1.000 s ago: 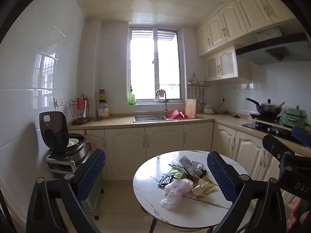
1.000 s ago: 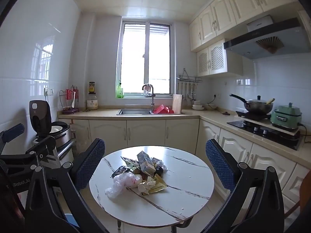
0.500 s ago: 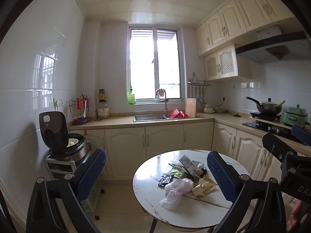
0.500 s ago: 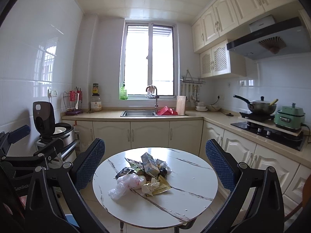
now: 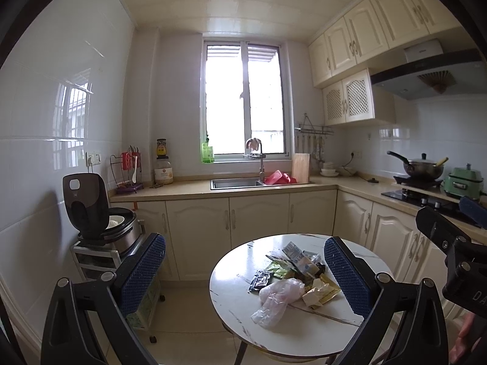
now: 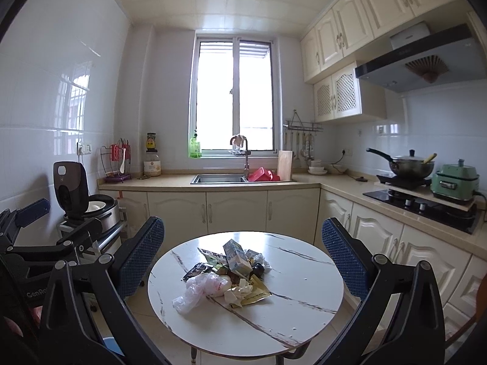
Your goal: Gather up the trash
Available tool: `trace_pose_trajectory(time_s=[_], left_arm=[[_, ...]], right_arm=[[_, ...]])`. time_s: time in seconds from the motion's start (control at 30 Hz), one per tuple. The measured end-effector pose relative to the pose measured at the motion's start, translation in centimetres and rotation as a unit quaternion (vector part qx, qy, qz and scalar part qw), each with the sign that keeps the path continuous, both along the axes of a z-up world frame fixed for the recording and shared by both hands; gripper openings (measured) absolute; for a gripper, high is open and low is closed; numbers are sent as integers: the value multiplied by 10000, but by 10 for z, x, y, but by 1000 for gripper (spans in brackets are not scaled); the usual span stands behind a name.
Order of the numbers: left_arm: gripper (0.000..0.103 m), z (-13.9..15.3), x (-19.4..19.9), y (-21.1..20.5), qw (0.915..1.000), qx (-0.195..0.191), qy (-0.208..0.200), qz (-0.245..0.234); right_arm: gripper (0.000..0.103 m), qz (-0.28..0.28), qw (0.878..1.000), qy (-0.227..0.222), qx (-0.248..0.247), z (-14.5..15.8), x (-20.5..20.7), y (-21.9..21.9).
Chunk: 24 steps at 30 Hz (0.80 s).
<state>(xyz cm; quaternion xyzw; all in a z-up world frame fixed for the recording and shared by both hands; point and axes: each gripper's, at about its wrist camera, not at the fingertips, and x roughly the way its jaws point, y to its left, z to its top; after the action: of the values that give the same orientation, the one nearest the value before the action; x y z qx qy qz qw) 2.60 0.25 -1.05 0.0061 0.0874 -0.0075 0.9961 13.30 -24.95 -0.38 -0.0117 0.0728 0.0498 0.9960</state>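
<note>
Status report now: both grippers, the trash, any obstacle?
Left gripper open, empty. Right gripper open, empty. Trash pile untouched on round table. Nothing blocking approach.

We read little here. At the lower left of the right wrist view, white letters "GenRo" stand on the black body of the left gripper (image 6: 36,228), cut off by the frame edge. At the lower right of the left wrist view, the letters "DA" show on the black body of the right gripper (image 5: 468,210), also cut off. Print on the carton (image 6: 236,257) and wrappers on the table (image 6: 304,276), and labels on the jar (image 6: 152,165), are too small for us to read.
</note>
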Motion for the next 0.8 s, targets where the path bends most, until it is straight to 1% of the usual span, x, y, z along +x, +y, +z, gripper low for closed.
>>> trace_pose_trajectory(time_s=[0.33,0.6,0.8], left_arm=[[102,0,0,-2,9999,4,-97,-77],[102,-3,3,-5,9995,-54,-133,-268],[102,-5,7,-5,9995,-8,-144,-270]], right_arm=[[103,-27,10000,-33,27,3,-3,-4],[103,-111,9999,-76,41,6,-2,-11],[103,-151,9998,-55,79,3,2,-16]])
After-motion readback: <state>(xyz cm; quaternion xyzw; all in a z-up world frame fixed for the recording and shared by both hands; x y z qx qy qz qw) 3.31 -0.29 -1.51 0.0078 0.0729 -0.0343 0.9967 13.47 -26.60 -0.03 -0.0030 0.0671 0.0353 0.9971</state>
